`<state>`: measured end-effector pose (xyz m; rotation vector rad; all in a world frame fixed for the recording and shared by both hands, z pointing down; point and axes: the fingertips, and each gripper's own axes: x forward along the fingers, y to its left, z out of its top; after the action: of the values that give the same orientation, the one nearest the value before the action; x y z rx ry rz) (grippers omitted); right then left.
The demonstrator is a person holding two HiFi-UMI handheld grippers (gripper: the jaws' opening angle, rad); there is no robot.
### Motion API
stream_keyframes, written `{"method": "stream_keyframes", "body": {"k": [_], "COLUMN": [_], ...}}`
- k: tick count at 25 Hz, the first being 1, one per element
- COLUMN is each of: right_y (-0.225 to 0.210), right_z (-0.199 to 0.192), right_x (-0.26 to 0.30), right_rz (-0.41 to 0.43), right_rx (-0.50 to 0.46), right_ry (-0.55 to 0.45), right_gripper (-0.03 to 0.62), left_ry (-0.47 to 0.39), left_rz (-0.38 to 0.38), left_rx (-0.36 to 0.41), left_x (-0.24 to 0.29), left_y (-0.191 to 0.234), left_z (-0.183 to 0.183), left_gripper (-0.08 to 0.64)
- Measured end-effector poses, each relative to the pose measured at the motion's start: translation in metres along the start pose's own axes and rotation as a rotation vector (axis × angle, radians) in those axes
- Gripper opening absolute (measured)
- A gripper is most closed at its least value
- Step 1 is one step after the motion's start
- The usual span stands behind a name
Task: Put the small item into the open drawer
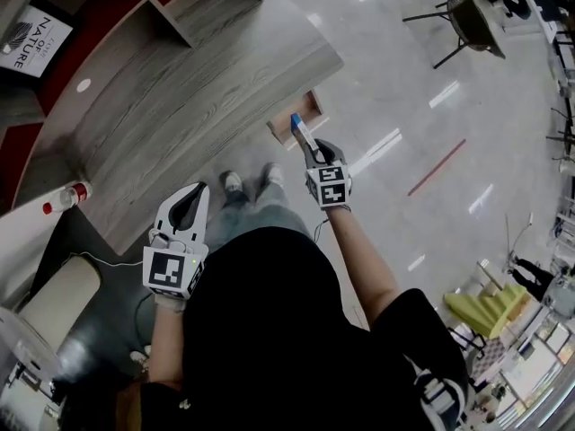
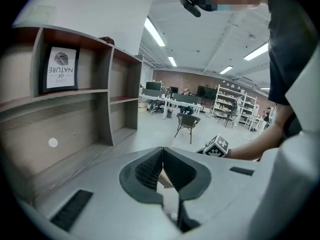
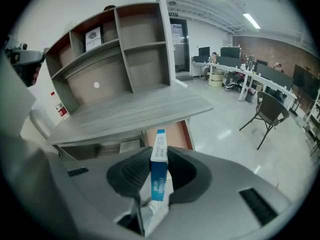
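The small item is a narrow blue and white box [image 1: 299, 129] [image 3: 159, 169], and my right gripper [image 1: 311, 149] [image 3: 159, 158] is shut on it, holding it upright on edge. It hangs in the air above the open wooden drawer [image 1: 297, 115] [image 3: 179, 134], which sticks out from under the grey desk [image 1: 207, 88] [image 3: 130, 109]. My left gripper [image 1: 190, 197] [image 2: 163, 150] hangs lower at my left side, near the desk's front edge. Its jaws meet at the tips with nothing between them.
Grey and red shelves [image 3: 120, 49] stand on the back of the desk and hold a framed sign [image 1: 29, 41]. A bottle with a red cap [image 1: 67, 196] lies at the desk's left end. A dark chair [image 1: 467, 16] [image 3: 270, 111] stands on the shiny floor to the right.
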<state>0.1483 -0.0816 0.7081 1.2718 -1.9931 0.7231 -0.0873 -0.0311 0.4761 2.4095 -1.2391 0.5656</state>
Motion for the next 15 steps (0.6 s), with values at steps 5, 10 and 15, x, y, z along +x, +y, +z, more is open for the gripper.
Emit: {"method": "stream_keyframes", "body": {"k": [5,10,15], "right_y": [-0.004,-0.004,-0.001], "right_z": [-0.011,-0.018,-0.028], "right_x": [0.031,0.058,0.083], "right_rz": [0.027,0.046,0.067], "right_rx": [-0.041,-0.080,-0.124], "right_ry": [0.054,0.105,0.159], "right_gripper": [0.100,0.100,0.100], "left_ry": [0.018,0.045,0.067], "left_rz": [0.073,0.127,0.168], "left_rx": [-0.032,-0.056,-0.080], "left_x": [-0.008,-0.015,-0.023], "left_y": [0.006,0.011,0.016], "left_z": [-0.009,-0.014,-0.024], "left_gripper": [0.003,0.003,0.003]}}
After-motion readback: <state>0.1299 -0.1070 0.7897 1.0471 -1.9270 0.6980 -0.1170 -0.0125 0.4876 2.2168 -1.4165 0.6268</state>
